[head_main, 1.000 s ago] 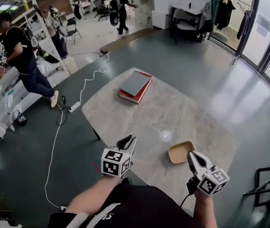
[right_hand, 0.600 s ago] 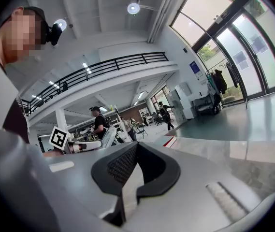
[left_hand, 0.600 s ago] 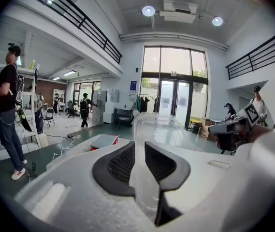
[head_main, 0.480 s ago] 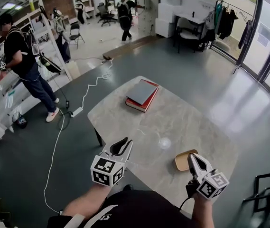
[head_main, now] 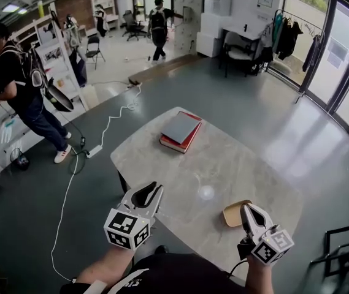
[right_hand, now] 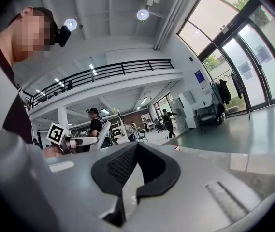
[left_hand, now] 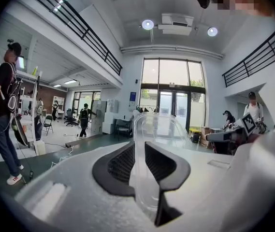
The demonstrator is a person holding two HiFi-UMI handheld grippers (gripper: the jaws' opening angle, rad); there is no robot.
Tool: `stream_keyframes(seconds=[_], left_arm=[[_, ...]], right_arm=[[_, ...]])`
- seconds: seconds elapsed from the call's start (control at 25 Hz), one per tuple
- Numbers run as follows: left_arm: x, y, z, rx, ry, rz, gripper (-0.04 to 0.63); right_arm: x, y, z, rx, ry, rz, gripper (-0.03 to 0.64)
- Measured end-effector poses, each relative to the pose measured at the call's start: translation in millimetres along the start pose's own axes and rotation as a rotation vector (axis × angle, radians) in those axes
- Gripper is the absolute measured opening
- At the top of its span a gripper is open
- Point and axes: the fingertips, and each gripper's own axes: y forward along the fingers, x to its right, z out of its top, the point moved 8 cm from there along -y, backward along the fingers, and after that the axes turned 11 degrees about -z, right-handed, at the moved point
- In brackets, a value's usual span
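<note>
Marble table (head_main: 223, 158) stands on grey floor (head_main: 266, 103) (left claw (left_hand: 139, 151) clamps clear lid (left_hand: 159, 129))

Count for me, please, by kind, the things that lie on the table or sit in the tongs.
Books: 2, the grey book on the red book
Dishes: 1, the tan dish
Containers: 1, the clear plastic container in the left tongs
Total: 4

Black-and-white square markers cover the cubes on my left gripper (head_main: 150, 194) and right gripper (head_main: 246, 211). My fingers (left_hand: 123, 166) are black, the plastic lid (left_hand: 159, 129) colourless and clear. The desk (head_main: 223, 158) is pale veined marble, the tray (head_main: 232, 214) tan, the upper book (head_main: 180, 126) grey, the lower book (head_main: 175, 145) red.
</note>
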Motion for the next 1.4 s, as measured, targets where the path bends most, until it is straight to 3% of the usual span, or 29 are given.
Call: stream_keyframes(seconds=[0.16, 0.72, 1.4], left_arm=[[-3.5, -6.0, 13.2, 0.041, 0.041, 0.001, 0.069], [-14.6, -37.2, 56.5, 0.176, 0.077, -0.001, 0.069], [-28.9, -39.7, 54.2, 0.172, 0.068, 0.009, 0.068]], right_arm=[[-11.9, -0.1, 11.9, 0.027, -0.029, 0.018, 0.002], [-38.6, -10.7, 55.3, 0.192, -0.147, 0.057, 0.000], [-44.4, 0.9, 56.9, 0.190, -0.163, 0.042, 0.000]])
